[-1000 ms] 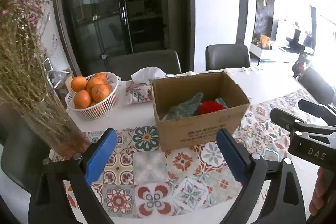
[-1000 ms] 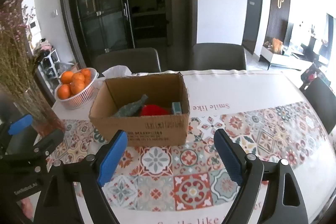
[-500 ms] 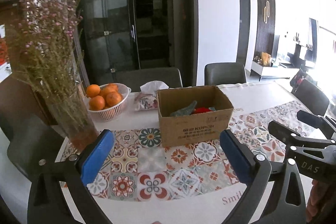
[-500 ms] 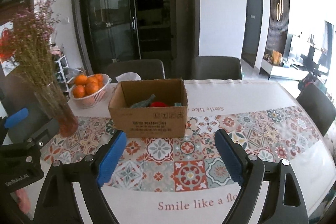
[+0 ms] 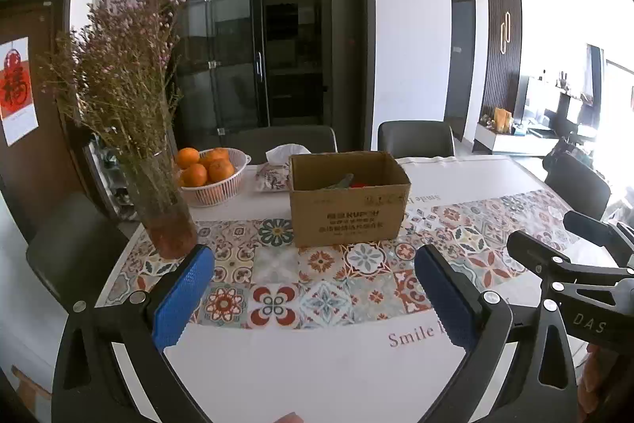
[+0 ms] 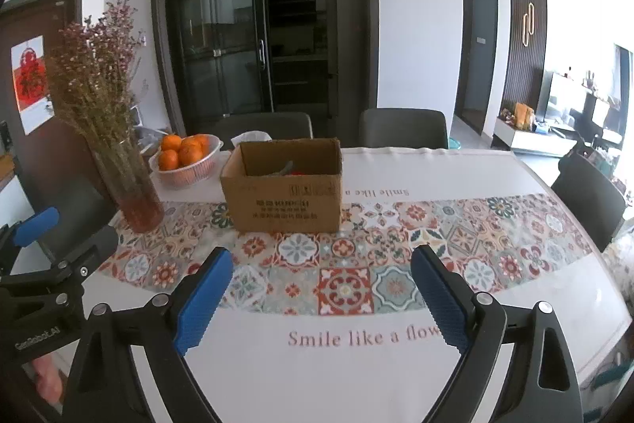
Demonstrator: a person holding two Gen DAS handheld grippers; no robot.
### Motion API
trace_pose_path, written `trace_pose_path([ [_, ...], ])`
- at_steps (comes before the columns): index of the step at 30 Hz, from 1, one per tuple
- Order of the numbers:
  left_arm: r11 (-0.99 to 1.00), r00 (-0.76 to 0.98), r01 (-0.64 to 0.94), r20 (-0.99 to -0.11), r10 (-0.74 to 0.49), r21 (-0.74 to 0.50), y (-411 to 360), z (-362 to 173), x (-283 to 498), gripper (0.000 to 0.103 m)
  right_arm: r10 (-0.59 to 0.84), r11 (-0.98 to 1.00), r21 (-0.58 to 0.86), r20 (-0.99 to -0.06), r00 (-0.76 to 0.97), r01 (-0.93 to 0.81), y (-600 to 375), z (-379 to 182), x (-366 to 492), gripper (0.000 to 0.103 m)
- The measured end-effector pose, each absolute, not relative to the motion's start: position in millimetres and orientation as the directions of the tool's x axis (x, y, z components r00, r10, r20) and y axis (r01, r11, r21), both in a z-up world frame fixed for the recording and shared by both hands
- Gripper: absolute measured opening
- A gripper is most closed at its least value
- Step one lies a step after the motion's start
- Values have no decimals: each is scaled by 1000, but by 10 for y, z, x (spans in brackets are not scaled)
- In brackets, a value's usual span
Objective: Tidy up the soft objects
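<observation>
Both hand-held grippers [image 5: 315, 298] [image 6: 321, 298] hang wide-jawed, tilted down over the tablecloth [image 6: 396, 375].

box contents [image 5: 344, 181]: mostly hiding behind the cardboard box [image 5: 348, 213] wall, only grey and red bits showing
tissue pack [image 6: 250, 137]: peeking out behind the box
worktop [image 6: 554, 324]: running off the frame

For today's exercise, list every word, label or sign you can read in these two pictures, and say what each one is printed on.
"Smile like a flow", cut off by the claw: tablecloth, near edge.
"Smile like", seen upside down: tablecloth's far side, right of the cardboard box.
"KUPOH", roughly: box front; the lines under it are too blurred to read.
"DAS": right claw body.
"GenRobot.AI": left claw body.
Red character on the door poster: too blurred to read.
</observation>
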State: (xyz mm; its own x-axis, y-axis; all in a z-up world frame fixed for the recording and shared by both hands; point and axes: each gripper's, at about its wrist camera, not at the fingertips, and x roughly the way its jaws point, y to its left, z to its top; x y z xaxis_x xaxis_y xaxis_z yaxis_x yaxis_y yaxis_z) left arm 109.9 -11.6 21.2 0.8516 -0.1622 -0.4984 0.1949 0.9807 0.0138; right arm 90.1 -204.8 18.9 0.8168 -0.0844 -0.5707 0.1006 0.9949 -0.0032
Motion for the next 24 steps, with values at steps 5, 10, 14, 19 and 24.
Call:
trace_pose_path([
  [5, 980, 859, 198, -485, -163, 22, -152, 220, 779, 103, -83, 995, 6, -564, 822, 104, -2103, 184, 587, 93],
  [10, 980, 865, 199, -474, -164, 24, -153, 225, 527, 103, -86, 994, 7, -555, 828, 108, -2121, 212, 336, 93],
  [14, 979, 871, 200, -464, -161, 37, -153, 242, 355, 103, -91, 994, 4, -547, 832, 111, -2117, 230, 177, 93],
  [19, 980, 879, 195, -450, -156, 40, -134, 273, 199, 103, -79, 995, 11, -545, 835, 101, -2106, 238, 44, 93],
  [24, 980, 878, 195, -451, -159, 34, -125, 272, 118, 103, -77, 995, 14, -541, 837, 100, -2110, 239, -40, 93],
])
